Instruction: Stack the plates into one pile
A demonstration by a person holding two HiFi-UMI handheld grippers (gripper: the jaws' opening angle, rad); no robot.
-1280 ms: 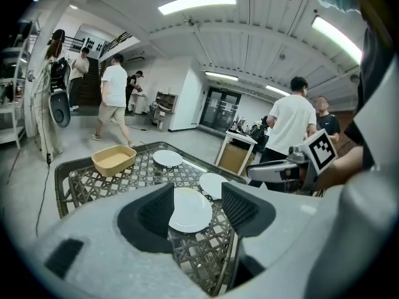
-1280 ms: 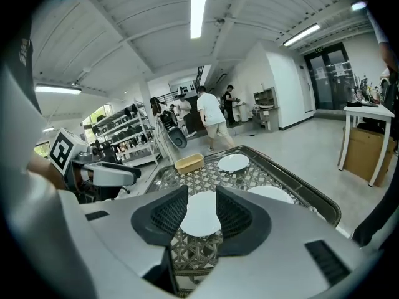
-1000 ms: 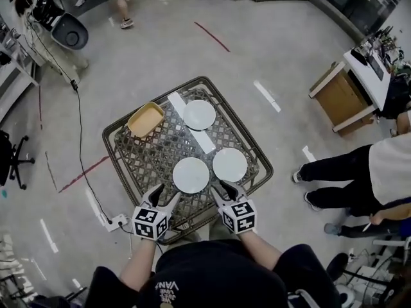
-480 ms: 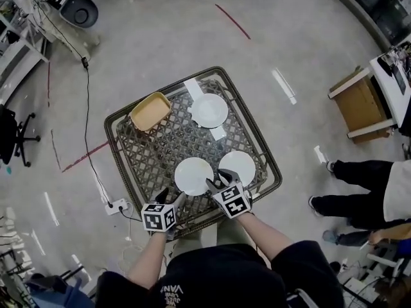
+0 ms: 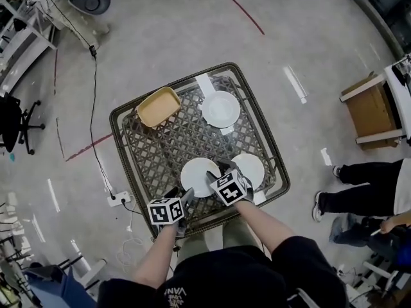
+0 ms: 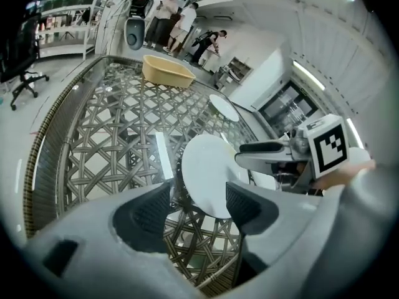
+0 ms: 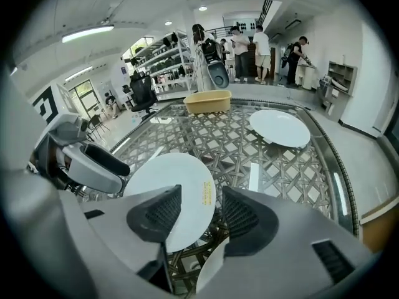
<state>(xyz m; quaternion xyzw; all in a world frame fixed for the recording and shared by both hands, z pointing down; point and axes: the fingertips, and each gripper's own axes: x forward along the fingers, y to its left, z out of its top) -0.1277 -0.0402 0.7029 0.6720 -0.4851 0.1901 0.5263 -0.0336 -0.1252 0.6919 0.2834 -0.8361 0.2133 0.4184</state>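
Both my tools are opening, and neither presses on anything. The left tool (image 6: 196, 209) hovers at the near table edge, with the near rim of the closest plain white round plate (image 5: 196, 172) showing between its pads, untouched. The right tool (image 7: 193, 213) hangs over that plate's right side, where faint yellow print is too small to read. A second white plate (image 5: 252, 167) lies just beside it. A third white plate (image 5: 221, 109) sits far back near a tan rectangular basin (image 5: 158, 106), all on the glass-topped brown wicker lattice table (image 5: 122, 147).
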